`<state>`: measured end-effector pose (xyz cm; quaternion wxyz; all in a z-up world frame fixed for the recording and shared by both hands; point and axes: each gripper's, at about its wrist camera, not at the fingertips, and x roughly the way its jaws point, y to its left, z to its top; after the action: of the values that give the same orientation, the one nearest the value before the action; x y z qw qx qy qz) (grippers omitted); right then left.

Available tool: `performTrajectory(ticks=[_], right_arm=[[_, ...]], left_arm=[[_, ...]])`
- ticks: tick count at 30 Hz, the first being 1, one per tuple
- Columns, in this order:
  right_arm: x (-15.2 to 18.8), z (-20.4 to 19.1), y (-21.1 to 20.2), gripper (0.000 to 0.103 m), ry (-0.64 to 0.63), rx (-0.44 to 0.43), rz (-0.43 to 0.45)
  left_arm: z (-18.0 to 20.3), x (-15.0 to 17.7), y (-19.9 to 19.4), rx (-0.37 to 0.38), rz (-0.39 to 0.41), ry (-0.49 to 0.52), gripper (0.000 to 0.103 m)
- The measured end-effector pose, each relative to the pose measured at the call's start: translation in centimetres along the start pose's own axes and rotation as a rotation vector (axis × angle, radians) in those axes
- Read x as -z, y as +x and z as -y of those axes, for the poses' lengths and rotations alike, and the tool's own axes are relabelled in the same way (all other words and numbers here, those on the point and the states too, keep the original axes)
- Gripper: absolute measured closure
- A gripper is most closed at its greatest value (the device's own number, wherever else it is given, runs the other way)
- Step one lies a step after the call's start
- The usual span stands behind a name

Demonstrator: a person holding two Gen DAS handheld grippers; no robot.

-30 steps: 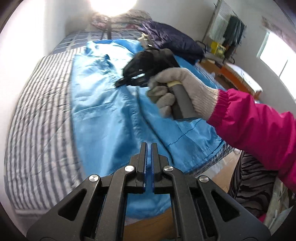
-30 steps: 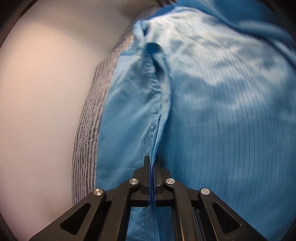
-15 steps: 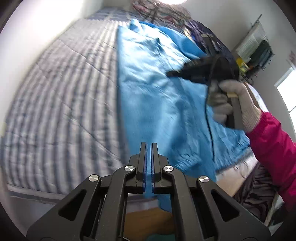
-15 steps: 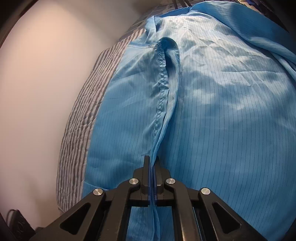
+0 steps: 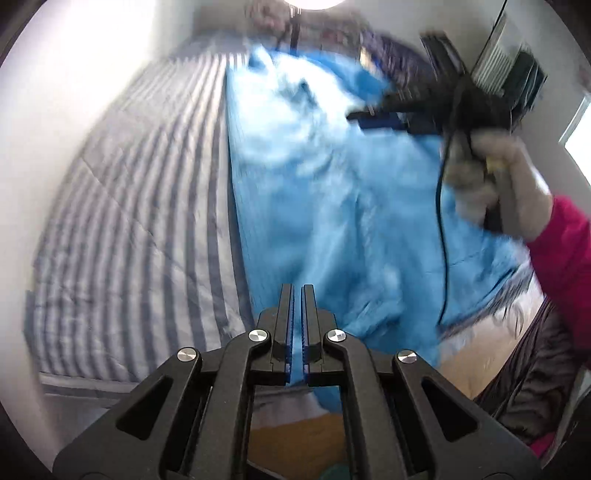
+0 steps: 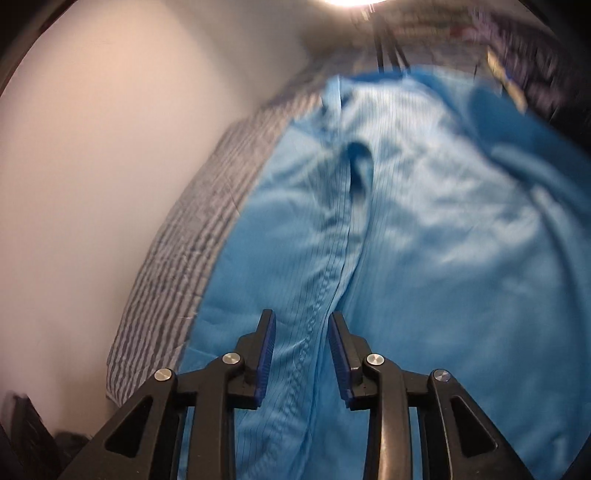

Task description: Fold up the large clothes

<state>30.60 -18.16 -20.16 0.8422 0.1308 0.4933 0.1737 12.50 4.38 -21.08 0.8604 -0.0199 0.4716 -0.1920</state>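
Left wrist view: I am looking down the left gripper [image 5: 297,328], whose blue-padded fingers are sitting nearly together with only a thin slit between them and no cloth caught in it. Ahead of it a large blue garment [image 5: 332,206] is lying spread on a bed covered in a grey-and-white striped quilt [image 5: 140,206]. The garment's long axis is running away from me, from the near edge of the bed, where its lower end is hanging over the side, up toward the far end, where its bunched, lighter-looking part is pointing at a bright lamp [image 5: 314,3]. The quilt is showing bare to the left of the cloth. To the right, a gloved hand [image 5: 491,177] in a pink sleeve [image 5: 565,254] is holding the right gripper [image 5: 373,117] above the garment, a black cable [image 5: 441,221] trailing down from it; motion blur is softening this side.

From the right wrist camera, I am seeing the right gripper [image 6: 301,354] with its fingers standing well apart, holding nothing. A stitched seam [image 6: 325,288] of the garment [image 6: 443,258] is running lengthwise straight between the fingers and away up the fabric to a raised fold [image 6: 360,166]. The striped quilt [image 6: 192,251] is showing along the garment's left edge, beside a pale wall [image 6: 110,129].
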Motion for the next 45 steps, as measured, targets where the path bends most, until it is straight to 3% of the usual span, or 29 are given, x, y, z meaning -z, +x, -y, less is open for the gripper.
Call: performTrajectory(ticks=[6, 13, 15, 17, 18, 22, 27, 30, 33, 36, 45], right_arm=[[1.4, -1.1, -9.7, 0.071, -0.137, 0.069, 0.176], [2.6, 0.4, -20.6, 0.069, -0.185, 0.113, 0.266], [2.6, 0.9, -22.6, 0.068, -0.191, 0.110, 0.272], [2.5, 1.5, -24.2, 0.053, -0.185, 0.105, 0.274], [2.4, 1.8, -24.8, 0.050, -0.177, 0.102, 0.280], [1.1, 3.2, -25.7, 0.052, -0.142, 0.067, 0.291], [-1.1, 4.4, -23.5, 0.061, -0.100, 0.040, 0.274], [-3.2, 4.8, -21.0, 0.061, -0.089, 0.033, 0.240], [-6.9, 4.9, -17.2, 0.061, -0.084, 0.017, 0.207], [-11.2, 4.9, -12.9, 0.061, -0.082, -0.007, 0.181], [-23.8, 4.6, 3.3, 0.061, -0.097, -0.038, 0.106]], left_arm=[[2.4, -3.6, -7.4, 0.027, 0.165, 0.024, 0.103], [7.9, -8.7, -14.2, 0.114, 0.302, 0.100, 0.102], [9.1, -10.0, -14.8, 0.128, 0.319, 0.112, 0.101], [9.8, -11.7, -14.6, 0.140, 0.323, 0.111, 0.101], [9.9, -12.4, -14.4, 0.155, 0.315, 0.099, 0.101], [9.1, -15.6, -11.8, 0.193, 0.254, 0.021, 0.100], [6.9, -17.8, -7.3, 0.108, 0.229, 0.005, 0.100], [3.9, -19.0, -2.2, 0.099, 0.147, -0.031, 0.100], [1.2, -20.4, 2.7, 0.039, 0.098, -0.013, 0.100], [-2.1, -22.4, 7.0, 0.059, 0.064, -0.055, 0.100], [-10.3, -31.2, 19.5, 0.062, 0.093, -0.056, 0.100]])
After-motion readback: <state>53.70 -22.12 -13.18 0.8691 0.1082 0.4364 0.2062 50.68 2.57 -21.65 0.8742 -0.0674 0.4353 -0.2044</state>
